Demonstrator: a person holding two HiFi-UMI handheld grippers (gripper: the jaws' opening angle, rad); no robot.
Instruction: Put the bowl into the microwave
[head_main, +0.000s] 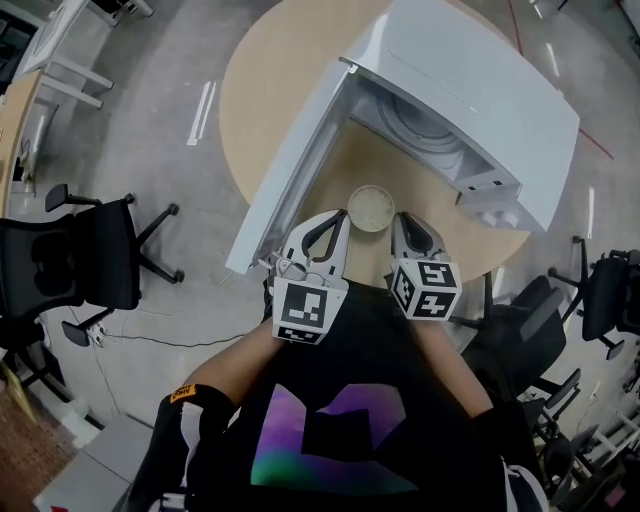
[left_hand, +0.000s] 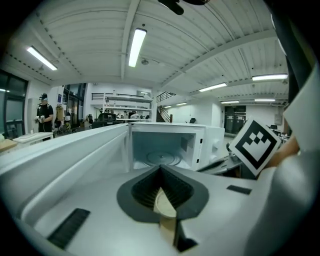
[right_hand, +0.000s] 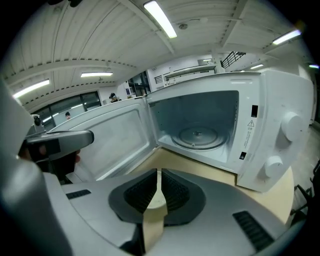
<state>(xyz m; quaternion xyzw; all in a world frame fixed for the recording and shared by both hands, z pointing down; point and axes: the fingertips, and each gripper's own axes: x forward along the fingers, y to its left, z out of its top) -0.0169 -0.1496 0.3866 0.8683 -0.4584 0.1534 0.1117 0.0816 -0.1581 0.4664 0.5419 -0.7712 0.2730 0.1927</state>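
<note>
We see the cream bowl just in front of the open microwave, near the tabletop's near edge; whether it rests on the tabletop we cannot tell. Our left gripper pinches its left rim and our right gripper pinches its right rim, jaws pressed onto it. The microwave's door stands swung wide, left of the bowl.

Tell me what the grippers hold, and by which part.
The bowl: the left gripper pinches its left rim, the right gripper its right rim.
</note>
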